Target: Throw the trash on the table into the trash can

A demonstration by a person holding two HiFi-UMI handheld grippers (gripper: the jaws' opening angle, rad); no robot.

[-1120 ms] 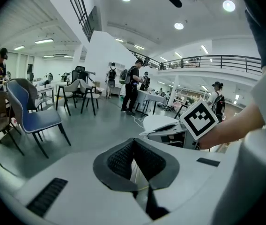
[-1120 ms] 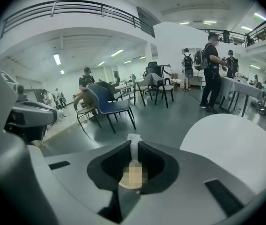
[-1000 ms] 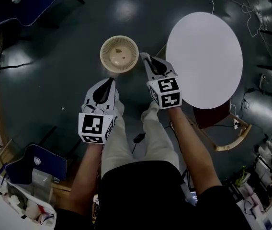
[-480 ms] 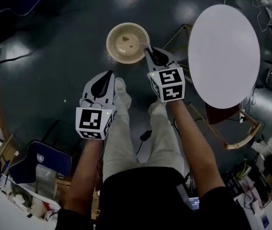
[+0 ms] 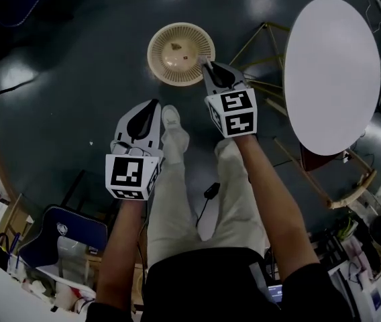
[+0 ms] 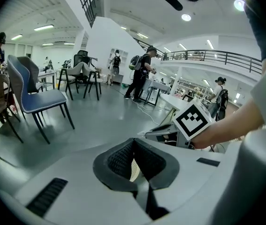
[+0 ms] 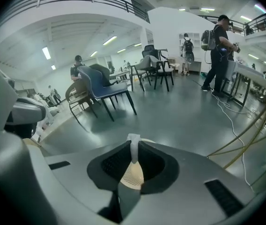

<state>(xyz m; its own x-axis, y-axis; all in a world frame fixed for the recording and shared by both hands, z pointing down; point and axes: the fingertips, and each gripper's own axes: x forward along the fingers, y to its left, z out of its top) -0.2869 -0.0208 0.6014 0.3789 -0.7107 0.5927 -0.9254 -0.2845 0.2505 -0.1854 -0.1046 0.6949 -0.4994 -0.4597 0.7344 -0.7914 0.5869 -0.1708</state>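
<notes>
The beige ribbed trash can (image 5: 181,54) stands on the dark floor with a couple of small scraps inside. My right gripper (image 5: 208,69) hangs at the can's near right rim, shut on a thin white scrap (image 7: 133,150) that stands up between its jaws; the can (image 7: 132,175) shows right below them. My left gripper (image 5: 151,107) is lower left of the can, above the person's shoe, shut with nothing in it (image 6: 134,143). The white round table (image 5: 333,72) lies to the right, and its top is bare.
The table's wooden legs (image 5: 265,51) splay out just right of the can. A blue chair (image 5: 66,237) stands at the lower left. More chairs (image 7: 104,89), standing people (image 7: 218,46) and floor cables (image 7: 238,121) lie further off.
Both grippers have sunk toward the floor. The right one's tip has come to the can's rim. In the head view the can and table have slid right and up.
</notes>
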